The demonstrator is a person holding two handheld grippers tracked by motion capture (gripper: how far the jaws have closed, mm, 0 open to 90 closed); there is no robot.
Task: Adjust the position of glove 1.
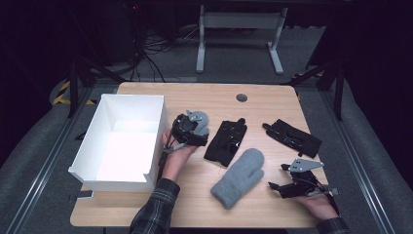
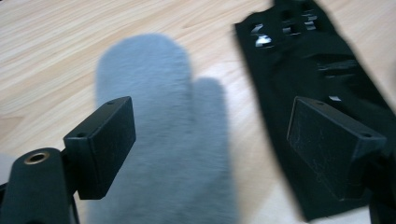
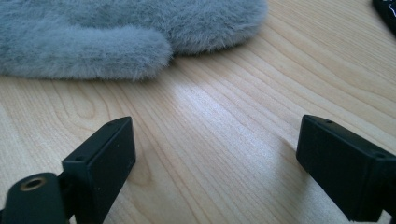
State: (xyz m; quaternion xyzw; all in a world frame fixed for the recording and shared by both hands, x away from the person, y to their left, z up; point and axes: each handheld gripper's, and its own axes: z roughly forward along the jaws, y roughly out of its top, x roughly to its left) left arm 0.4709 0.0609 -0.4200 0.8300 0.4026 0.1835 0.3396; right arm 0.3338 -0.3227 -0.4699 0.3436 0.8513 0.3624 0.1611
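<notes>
A fluffy grey mitten [image 1: 238,176] [image 2: 163,130] [image 3: 116,32] lies on the wooden table [image 1: 214,100], front of centre. Just behind it is a flat black glove [image 1: 225,141] [image 2: 317,70], and a second black glove [image 1: 293,137] lies to the right. My left gripper [image 1: 204,134] [image 2: 212,140] hovers beside the first black glove, between it and the white box, open with nothing between its pads. My right gripper [image 1: 278,178] [image 3: 215,158] rests low near the front right edge, right of the mitten, open over bare wood.
A tall open white box [image 1: 157,122] stands on the left part of the table, with its near wall cut low. A round grey grommet [image 1: 241,97] sits at the back centre. Beyond the table are a desk frame and cables on the floor.
</notes>
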